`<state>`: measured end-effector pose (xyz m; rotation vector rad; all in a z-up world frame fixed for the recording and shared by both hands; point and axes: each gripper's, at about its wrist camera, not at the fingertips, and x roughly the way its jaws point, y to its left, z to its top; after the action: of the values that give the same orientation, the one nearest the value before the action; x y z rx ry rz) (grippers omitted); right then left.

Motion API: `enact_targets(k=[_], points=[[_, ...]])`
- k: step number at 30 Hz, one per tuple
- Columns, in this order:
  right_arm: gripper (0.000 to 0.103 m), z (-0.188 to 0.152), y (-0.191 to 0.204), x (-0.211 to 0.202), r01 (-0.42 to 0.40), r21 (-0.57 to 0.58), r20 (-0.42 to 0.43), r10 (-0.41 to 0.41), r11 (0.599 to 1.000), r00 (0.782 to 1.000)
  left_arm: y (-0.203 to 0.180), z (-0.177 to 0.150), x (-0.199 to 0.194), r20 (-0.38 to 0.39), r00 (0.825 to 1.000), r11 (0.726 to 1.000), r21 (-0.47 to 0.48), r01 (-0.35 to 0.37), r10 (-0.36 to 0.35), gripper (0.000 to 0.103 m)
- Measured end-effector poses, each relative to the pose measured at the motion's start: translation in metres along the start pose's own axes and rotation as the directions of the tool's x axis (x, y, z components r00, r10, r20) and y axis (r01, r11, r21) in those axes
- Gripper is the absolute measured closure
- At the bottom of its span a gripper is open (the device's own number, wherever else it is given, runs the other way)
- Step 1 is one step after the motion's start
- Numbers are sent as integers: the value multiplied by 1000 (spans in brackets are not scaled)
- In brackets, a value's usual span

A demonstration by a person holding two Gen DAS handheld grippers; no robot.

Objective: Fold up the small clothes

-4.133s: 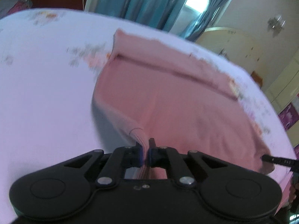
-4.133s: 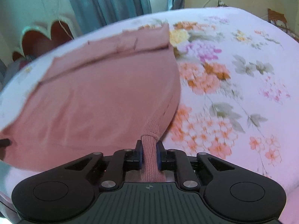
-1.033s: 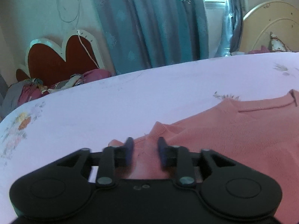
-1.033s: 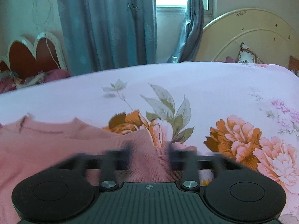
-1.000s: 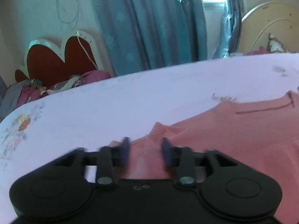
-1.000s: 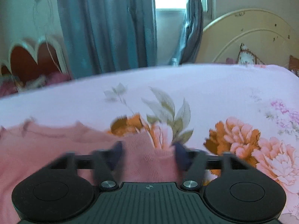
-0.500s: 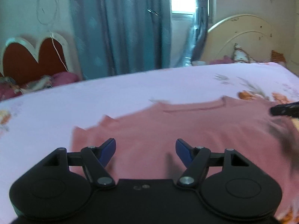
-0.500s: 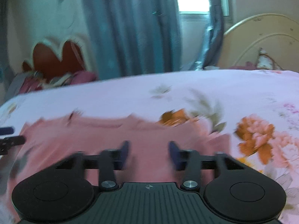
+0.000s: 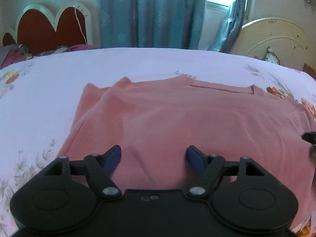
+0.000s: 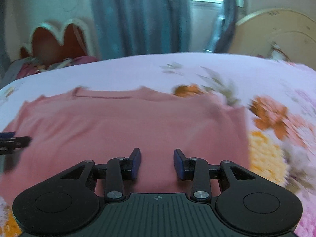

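Left tool spread, holding nothing | right tool spread, holding nothing | pink top flat on bed, frame centre, one fold apparently made | further folds likely left.

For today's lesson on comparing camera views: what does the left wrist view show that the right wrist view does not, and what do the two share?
Only the left wrist view shows the left gripper close up, open, and the garment's left edge folded in.

Only the right wrist view shows the right gripper close up, open, and big orange and yellow flowers printed on the sheet.

Both show the pink top lying flat on the floral bedsheet, blue curtains, a heart-shaped headboard, and the other gripper's tip at the frame edge.
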<state>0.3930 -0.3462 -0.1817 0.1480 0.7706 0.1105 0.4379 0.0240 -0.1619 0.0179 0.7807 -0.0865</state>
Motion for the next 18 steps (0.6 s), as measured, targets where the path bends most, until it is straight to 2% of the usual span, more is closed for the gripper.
enact_targets(k=[2,4,8,11,14,18], points=[[67,-7,-14,-1,42,16,-22,-42,999,999,4,-2,-2,3,1000,1000,6,-21,21,29],[67,-13,-21,-8,46,3,-4,-46,999,999,8,-3,-3,0,999,999,4,-50,50,29],[67,-15,-15,-22,78,-18,14,-78,997,997,19,-9,-9,-6,996,996,-6,-89,89,29],[67,-21,-6,-38,25,-10,29,-25,1000,999,20,-8,-24,10,995,995,-11,-102,102,36],[67,-28,11,-47,-14,-41,23,15,999,1000,13,-12,-44,45,995,996,17,-89,89,36],[67,-37,38,-52,-43,-98,21,45,994,999,1,-25,-51,39,998,996,59,-60,57,36]])
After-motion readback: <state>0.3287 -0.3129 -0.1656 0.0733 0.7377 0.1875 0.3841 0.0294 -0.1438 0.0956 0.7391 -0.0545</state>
